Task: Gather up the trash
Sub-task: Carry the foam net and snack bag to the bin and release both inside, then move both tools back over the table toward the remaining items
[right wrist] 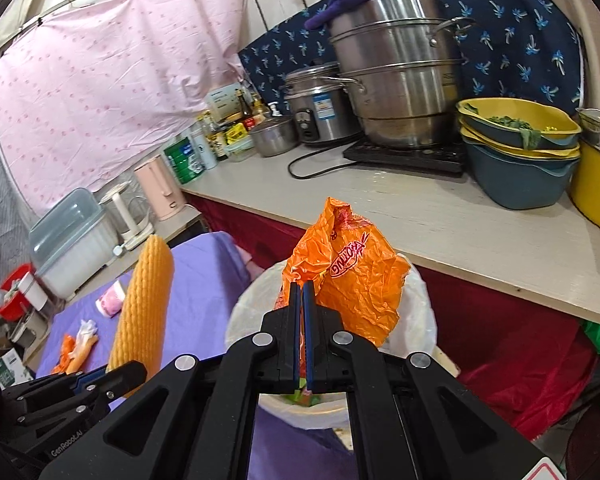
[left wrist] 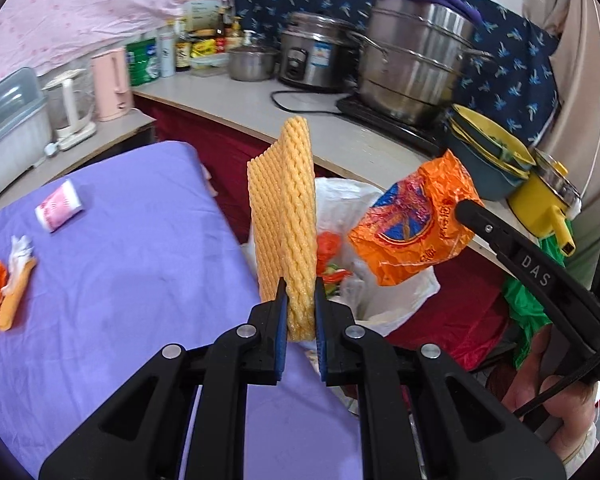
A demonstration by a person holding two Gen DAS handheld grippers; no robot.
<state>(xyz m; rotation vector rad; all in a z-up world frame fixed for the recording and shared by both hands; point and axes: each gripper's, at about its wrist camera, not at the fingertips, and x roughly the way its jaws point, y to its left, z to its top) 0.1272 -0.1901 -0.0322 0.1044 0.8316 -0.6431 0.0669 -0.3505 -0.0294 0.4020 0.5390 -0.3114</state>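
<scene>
My left gripper (left wrist: 301, 292) is shut on the lower end of a yellow foam net sleeve (left wrist: 284, 216), which stands upright over the edge of the purple table (left wrist: 120, 280). My right gripper (right wrist: 302, 286) is shut on a crumpled orange wrapper (right wrist: 356, 276), held above the white-lined trash bin (right wrist: 244, 320). The left wrist view shows the right gripper (left wrist: 462, 208) with the orange wrapper (left wrist: 412, 224) over the bin (left wrist: 404, 304). The right wrist view shows the foam sleeve (right wrist: 144, 300) in the left gripper (right wrist: 136, 372). A pink-white wrapper (left wrist: 58, 206) and tissue with orange scraps (left wrist: 8, 280) lie on the table.
Behind the bin runs a counter (right wrist: 440, 220) with a tall steel steamer (right wrist: 400, 72), a rice cooker (right wrist: 320, 108), stacked yellow-blue bowls (right wrist: 520, 152) and bottles. A pink kettle (left wrist: 112, 84) and a plastic box (left wrist: 8, 132) stand left. Red cloth (right wrist: 520, 352) hangs under the counter.
</scene>
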